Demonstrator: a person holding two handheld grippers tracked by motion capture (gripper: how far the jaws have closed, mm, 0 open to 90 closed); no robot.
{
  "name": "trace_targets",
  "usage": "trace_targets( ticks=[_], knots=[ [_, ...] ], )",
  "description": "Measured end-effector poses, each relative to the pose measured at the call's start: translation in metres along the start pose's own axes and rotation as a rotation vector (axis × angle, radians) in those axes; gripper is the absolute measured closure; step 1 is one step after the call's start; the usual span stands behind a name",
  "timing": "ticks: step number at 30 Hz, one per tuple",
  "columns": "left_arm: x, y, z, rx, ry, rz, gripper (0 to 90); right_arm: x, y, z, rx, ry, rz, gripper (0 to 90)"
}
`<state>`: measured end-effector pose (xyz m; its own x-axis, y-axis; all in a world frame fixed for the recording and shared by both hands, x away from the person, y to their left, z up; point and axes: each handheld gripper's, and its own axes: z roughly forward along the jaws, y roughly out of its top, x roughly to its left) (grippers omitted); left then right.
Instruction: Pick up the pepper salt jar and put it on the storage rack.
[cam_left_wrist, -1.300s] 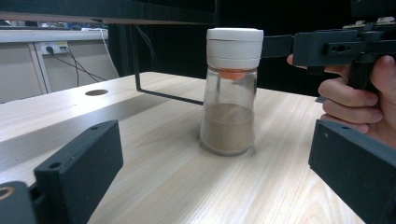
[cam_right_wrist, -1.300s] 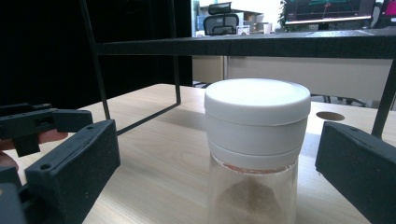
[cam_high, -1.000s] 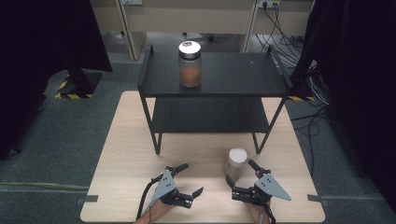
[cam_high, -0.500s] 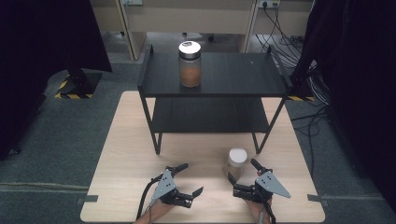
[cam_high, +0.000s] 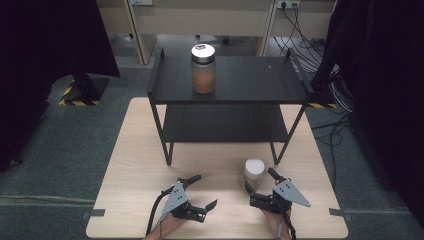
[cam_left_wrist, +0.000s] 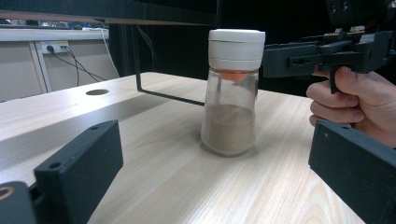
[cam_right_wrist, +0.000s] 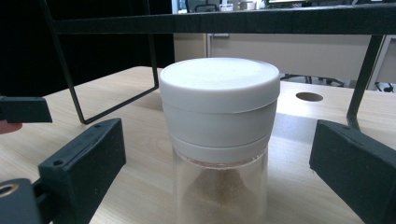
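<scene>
A small glass spice jar (cam_high: 254, 172) with a white cap and brown powder stands on the table in front of the shelf. My right gripper (cam_high: 260, 181) reaches around it from the near side. In the right gripper view the jar (cam_right_wrist: 219, 121) sits between the black fingers (cam_right_wrist: 84, 158), with a gap on each side. The jaws have just been closing with the jar between them. My left gripper (cam_high: 204, 191) rests to the left, open and holding nothing. In the left gripper view (cam_left_wrist: 215, 158) the jar (cam_left_wrist: 231, 93) stands ahead, with the right gripper (cam_left_wrist: 322, 51) and its hand beside it.
A black two-tier shelf (cam_high: 230, 80) stands at the back of the wooden table (cam_high: 140, 150). A larger jar (cam_high: 203, 70) with brown contents and a silver lid sits on its top level. Cables (cam_high: 335, 135) lie on the floor at the right.
The right gripper has edged slightly toward the small jar. The left gripper has stayed put.
</scene>
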<state>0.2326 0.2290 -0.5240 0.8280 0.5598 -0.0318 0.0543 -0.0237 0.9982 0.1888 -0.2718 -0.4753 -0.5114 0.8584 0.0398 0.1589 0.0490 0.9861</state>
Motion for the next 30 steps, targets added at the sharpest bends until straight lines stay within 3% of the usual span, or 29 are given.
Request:
trace_targets(
  ticks=[16,30],
  knots=[
    [0.0,-0.001,0.0,-0.005,0.008,-0.009,2.6,-0.003,0.013,0.012,0.024,0.004,-0.029,4.3],
    [0.0,-0.001,0.0,-0.006,0.008,-0.008,2.6,-0.004,0.005,0.028,0.038,0.002,-0.006,4.3]
  ],
)
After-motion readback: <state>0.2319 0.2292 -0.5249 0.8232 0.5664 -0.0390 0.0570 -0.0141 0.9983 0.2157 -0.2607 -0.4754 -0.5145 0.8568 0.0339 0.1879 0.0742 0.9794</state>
